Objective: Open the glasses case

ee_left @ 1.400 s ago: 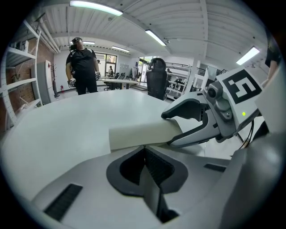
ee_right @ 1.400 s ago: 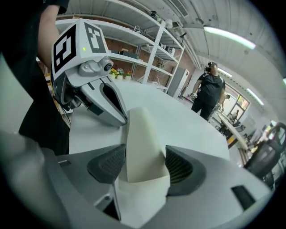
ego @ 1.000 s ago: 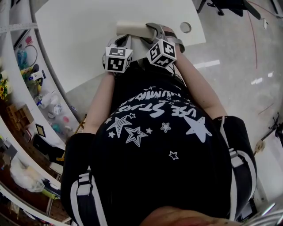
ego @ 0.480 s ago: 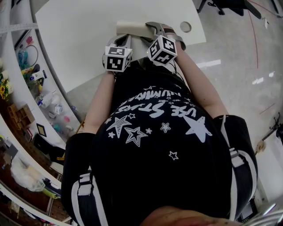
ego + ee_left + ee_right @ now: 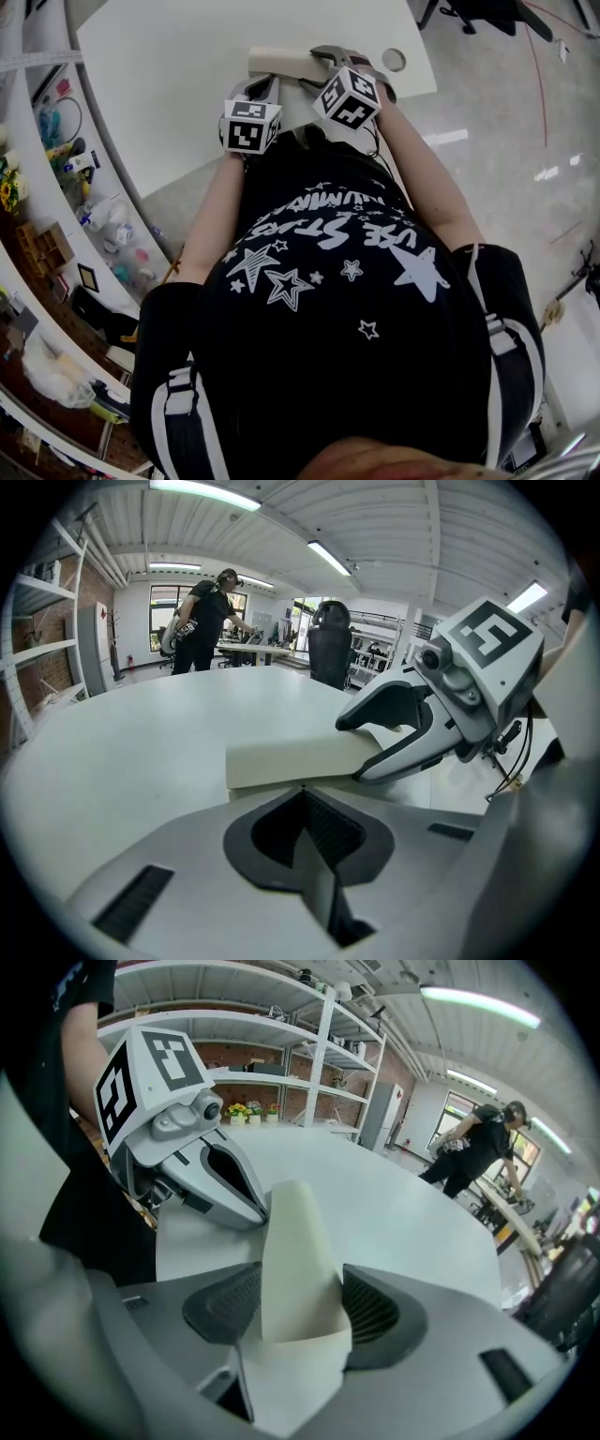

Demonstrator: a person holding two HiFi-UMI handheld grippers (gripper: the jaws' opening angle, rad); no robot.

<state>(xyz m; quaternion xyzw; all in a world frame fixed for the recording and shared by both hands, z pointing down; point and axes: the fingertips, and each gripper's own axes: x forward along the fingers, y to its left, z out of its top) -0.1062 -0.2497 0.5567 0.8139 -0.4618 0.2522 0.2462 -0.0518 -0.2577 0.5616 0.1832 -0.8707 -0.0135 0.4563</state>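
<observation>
You had your right gripper (image 5: 326, 62) clamped on one end of the glasses case (image 5: 279, 62) lying on the table (image 5: 178, 84), your left gripper (image 5: 265, 86) pinched empty at its near edge, the lid apparently not yet lifted.

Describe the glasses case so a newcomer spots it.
On the white table, toward the person's side, lies the glasses case, one end clamped in the right gripper. It is a plain cream oblong, unlike the grey left gripper beside it.
</observation>
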